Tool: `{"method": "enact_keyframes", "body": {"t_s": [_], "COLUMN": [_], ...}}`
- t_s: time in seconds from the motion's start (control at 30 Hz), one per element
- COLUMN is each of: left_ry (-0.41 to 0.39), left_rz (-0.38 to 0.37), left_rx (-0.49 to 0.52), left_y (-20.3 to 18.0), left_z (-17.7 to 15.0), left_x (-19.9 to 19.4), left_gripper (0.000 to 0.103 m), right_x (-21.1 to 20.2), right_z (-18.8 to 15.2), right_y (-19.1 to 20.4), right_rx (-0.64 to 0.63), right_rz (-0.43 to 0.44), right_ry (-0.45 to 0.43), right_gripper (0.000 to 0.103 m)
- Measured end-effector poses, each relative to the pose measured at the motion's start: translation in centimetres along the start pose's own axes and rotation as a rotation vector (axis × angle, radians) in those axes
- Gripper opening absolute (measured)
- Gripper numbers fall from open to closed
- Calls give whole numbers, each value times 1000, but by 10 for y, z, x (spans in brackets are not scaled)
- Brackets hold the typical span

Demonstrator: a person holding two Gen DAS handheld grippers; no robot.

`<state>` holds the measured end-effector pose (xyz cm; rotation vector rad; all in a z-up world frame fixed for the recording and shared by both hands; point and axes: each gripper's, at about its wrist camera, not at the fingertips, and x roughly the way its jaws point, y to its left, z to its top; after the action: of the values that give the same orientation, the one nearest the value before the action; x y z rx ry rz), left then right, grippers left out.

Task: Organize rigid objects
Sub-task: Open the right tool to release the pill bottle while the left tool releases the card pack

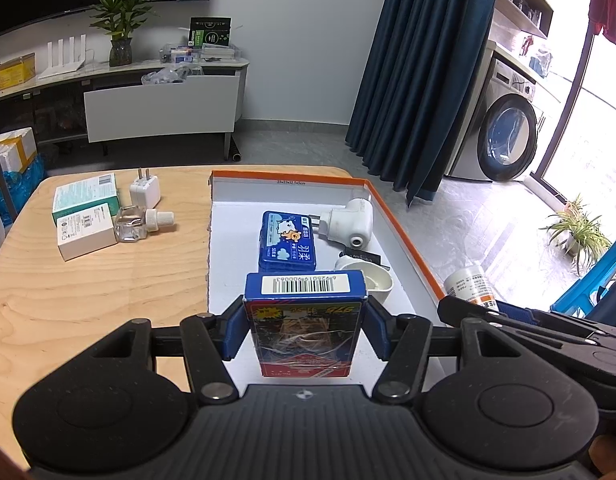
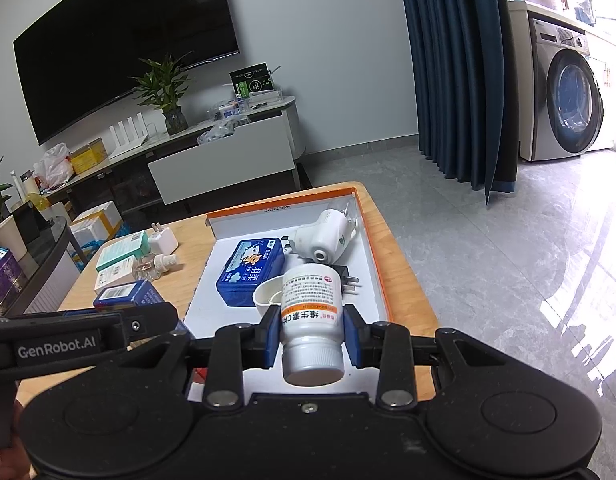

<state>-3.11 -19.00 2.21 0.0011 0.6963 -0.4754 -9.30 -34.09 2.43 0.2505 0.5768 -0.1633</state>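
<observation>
Left claw pinching card box, right claw pinching pill bottle, both above tray

Both views are taken from the grippers, angled downward and close over the orange-rimmed tray on the wooden table. The tray, television wall and washing machine are shared; the right view apparently sits further right.
</observation>
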Motion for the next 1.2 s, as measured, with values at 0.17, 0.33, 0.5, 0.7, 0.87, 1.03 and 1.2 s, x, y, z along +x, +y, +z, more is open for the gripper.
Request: {"method": "enact_keyframes", "body": {"t_s": [0.17, 0.33, 0.5, 0.7, 0.87, 1.03, 1.2], "left_ry": [5, 11, 14, 28, 41, 67, 95], "left_rz": [-2, -5, -7, -10, -13, -24, -27], "left_rx": [0, -2, -4, -6, -7, -14, -20], "left_y": [0, -1, -1, 0, 0, 2, 2], "left_z": [-1, -2, -2, -4, -6, -7, -8], "left_x": [2, 4, 5, 8, 10, 15, 21], "left_gripper": [60, 60, 60, 60, 60, 60, 60], "right_x": [1, 2, 4, 11, 20, 29, 26], "right_z": [-3, -5, -6, -10, -12, -12, -8], "right_y": [0, 0, -3, -6, -9, -14, -19], "right_rx": [2, 3, 9, 14, 19, 14, 27], "right_rz": [0, 0, -1, -4, -9, -18, -36], "right_ry": [4, 6, 13, 39, 65, 71, 43], "right_gripper": [41, 40, 41, 41, 41, 51, 63]}}
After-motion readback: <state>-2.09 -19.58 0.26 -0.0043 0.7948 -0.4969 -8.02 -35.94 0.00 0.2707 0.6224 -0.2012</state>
